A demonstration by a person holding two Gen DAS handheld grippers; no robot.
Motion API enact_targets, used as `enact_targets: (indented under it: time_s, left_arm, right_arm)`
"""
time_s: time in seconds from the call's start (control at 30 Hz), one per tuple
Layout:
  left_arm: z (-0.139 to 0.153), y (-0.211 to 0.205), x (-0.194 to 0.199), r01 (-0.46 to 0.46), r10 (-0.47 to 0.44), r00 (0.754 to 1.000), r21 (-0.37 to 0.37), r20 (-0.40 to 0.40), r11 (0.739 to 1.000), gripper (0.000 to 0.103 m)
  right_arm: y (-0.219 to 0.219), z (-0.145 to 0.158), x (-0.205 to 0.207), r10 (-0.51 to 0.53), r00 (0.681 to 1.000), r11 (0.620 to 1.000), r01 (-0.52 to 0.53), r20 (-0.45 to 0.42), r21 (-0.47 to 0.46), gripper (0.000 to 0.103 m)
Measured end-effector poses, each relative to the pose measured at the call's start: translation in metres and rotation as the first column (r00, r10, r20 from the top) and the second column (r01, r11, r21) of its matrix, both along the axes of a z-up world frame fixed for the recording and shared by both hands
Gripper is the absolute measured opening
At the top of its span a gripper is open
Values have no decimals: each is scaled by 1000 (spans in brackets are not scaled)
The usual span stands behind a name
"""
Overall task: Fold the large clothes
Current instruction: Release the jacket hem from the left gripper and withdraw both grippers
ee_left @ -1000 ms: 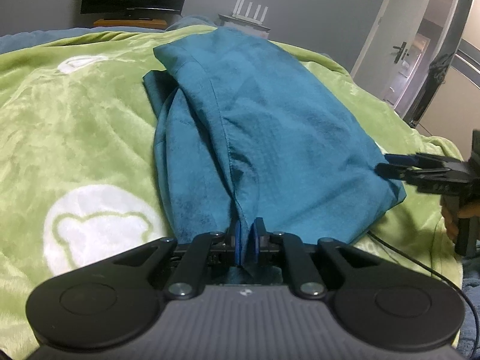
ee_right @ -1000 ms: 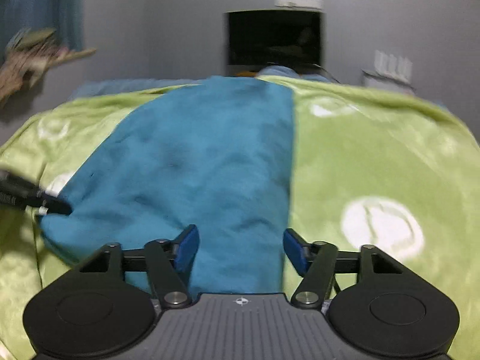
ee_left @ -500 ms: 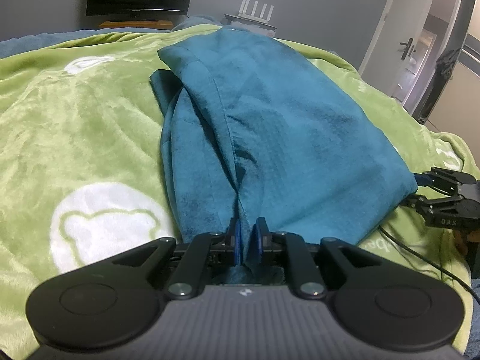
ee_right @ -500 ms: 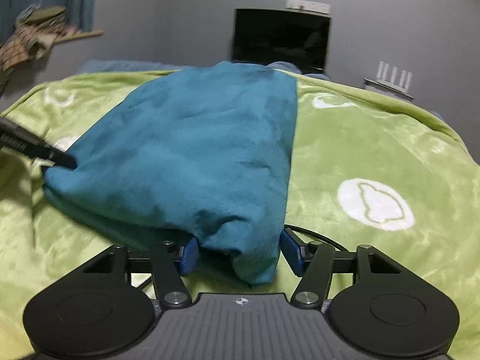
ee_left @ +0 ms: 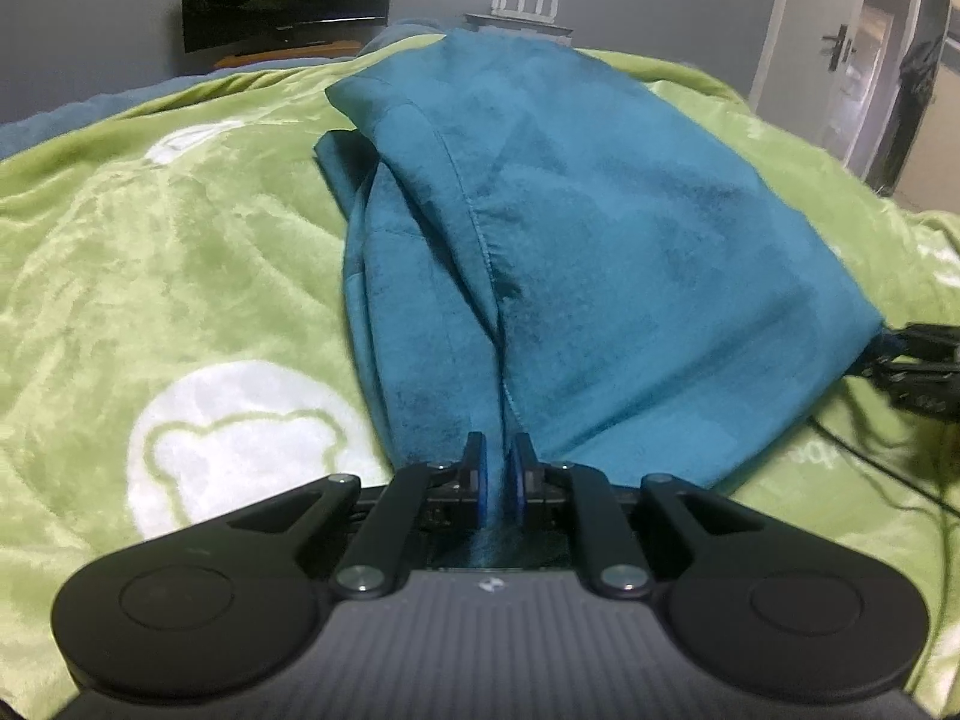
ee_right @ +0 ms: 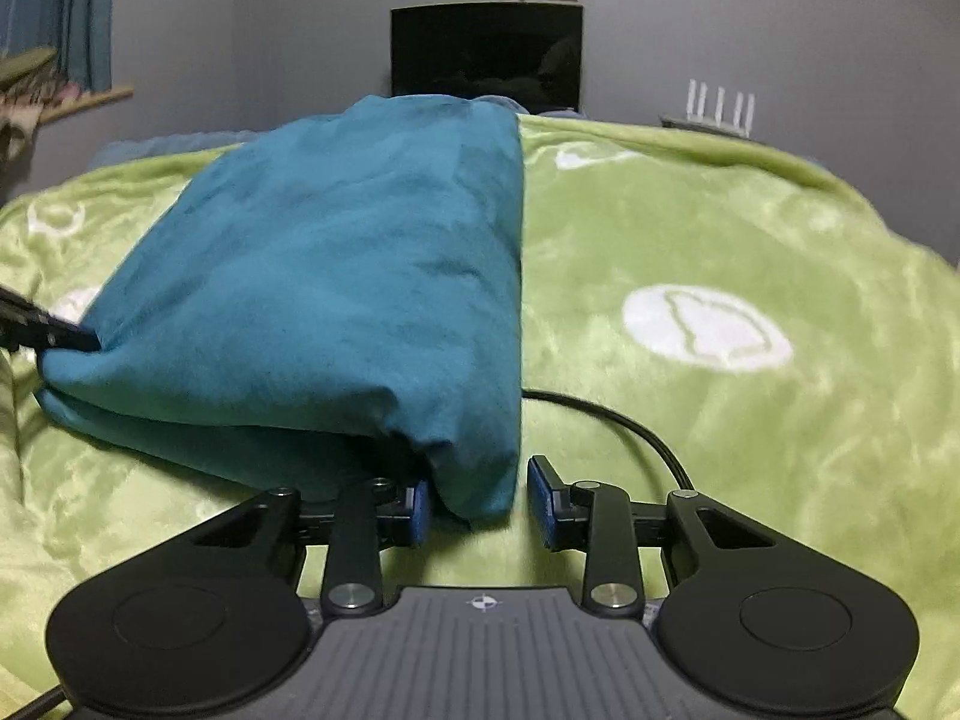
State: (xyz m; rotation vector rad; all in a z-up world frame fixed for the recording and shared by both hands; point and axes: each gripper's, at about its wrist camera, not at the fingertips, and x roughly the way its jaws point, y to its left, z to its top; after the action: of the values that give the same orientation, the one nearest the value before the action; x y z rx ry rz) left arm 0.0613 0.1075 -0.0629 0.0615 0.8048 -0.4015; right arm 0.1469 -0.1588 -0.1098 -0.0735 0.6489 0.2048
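Observation:
A large teal garment (ee_left: 588,276) lies folded lengthwise on a green blanket (ee_left: 150,276). My left gripper (ee_left: 499,468) is shut on the garment's near hem, with cloth pinched between the blue pads. In the right wrist view the same garment (ee_right: 336,288) stretches away from me. My right gripper (ee_right: 477,507) is open, and the garment's near right corner sits between its blue pads. The right gripper also shows at the right edge of the left wrist view (ee_left: 924,366). The left gripper's tip shows at the left edge of the right wrist view (ee_right: 42,327).
The green blanket (ee_right: 720,228) has white bear patches (ee_left: 234,444). A black cable (ee_right: 624,426) runs over it near my right gripper. A dark TV (ee_right: 486,51) and a white router (ee_right: 717,111) stand behind the bed. A door (ee_left: 840,54) is at the far right.
My right gripper has drawn back toward the garment's near corner and stays open. The left gripper keeps its hold on the hem and has shifted slightly; the garment looks tauter.

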Motion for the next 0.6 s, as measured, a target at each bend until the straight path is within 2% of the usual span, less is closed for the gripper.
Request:
enact_targets:
  time_s: [0.1, 0.23, 0.33, 0.37, 0.4, 0.43, 0.47, 0.57, 0.6]
  left_arm:
    - [0, -8, -4, -14, 13, 1000, 56, 24, 998, 8]
    - [0, -14, -8, -28, 23, 999, 111, 40, 993, 10]
    - [2, -14, -13, -58, 51, 997, 131, 61, 990, 26]
    - [4, -13, -15, -81, 71, 995, 139, 71, 987, 41]
    - [5, -11, -16, -120, 107, 991, 157, 85, 980, 63]
    - [6, -10, -17, -153, 137, 985, 166, 103, 974, 70]
    - [9, -6, -19, -175, 157, 980, 158, 121, 972, 75]
    - [18, 3, -27, -196, 176, 970, 112, 169, 974, 80]
    - [22, 3, -32, -207, 183, 963, 110, 197, 972, 84]
  right_arm:
    - [-7, 7, -9, -7, 1000, 1000, 7, 14, 20, 39]
    - [-11, 29, -32, 26, 997, 1000, -26, 77, 11, 42]
    - [-12, 53, -53, 67, 990, 998, -66, 120, -16, 46]
    - [-13, 62, -63, 81, 988, 997, -78, 133, -26, 48]
    - [-15, 71, -72, 89, 986, 996, -85, 142, -34, 50]
    - [-17, 79, -80, 94, 984, 995, -88, 153, -42, 51]
    - [-19, 86, -88, 96, 982, 995, -89, 162, -48, 53]
    - [-30, 114, -117, 89, 979, 995, -77, 185, -67, 56]
    - [-33, 123, -125, 84, 978, 995, -71, 190, -73, 61]
